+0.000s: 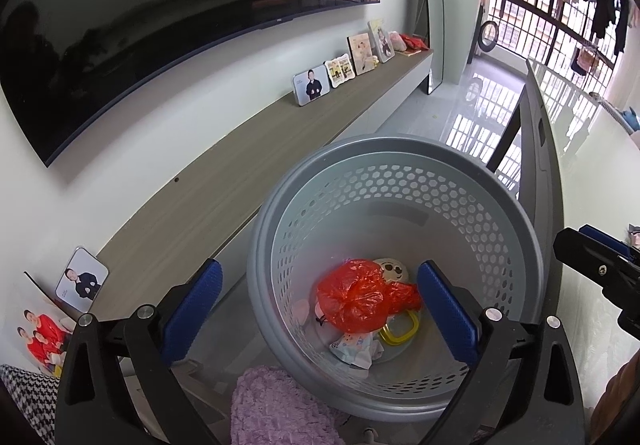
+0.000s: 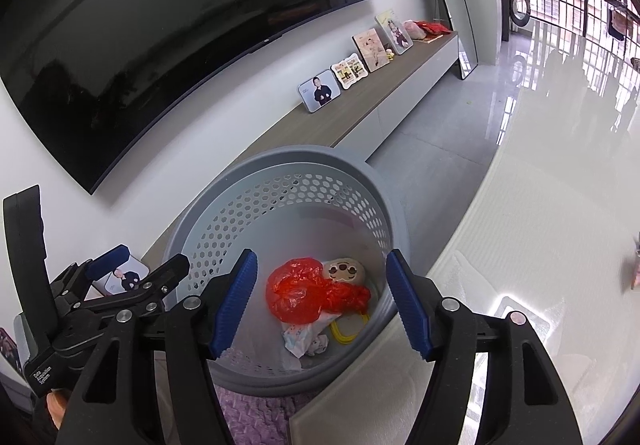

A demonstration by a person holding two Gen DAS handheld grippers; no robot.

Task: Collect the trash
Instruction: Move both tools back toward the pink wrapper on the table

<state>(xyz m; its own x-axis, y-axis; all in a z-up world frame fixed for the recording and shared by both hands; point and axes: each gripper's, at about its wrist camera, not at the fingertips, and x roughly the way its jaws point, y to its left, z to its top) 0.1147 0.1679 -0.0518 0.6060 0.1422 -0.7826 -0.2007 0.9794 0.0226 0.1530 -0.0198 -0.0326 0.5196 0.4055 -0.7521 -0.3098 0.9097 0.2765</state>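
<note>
Glossy tiled floor (image 2: 460,173), perforated round grey plastic basket (image 1: 400,181), crinkled red bag (image 1: 356,297) inside, both grippers' fingers wide, empty.

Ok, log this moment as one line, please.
left gripper: open, empty | right gripper: open, empty | both above grey basket | red bag, wrappers inside

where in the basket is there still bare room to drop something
Free: the basket floor at the far side, between the perforated wall and the red bag. Crowded: the near side, where the red bag, round toy, yellow ring and crumpled wrapper bunch together.
</note>
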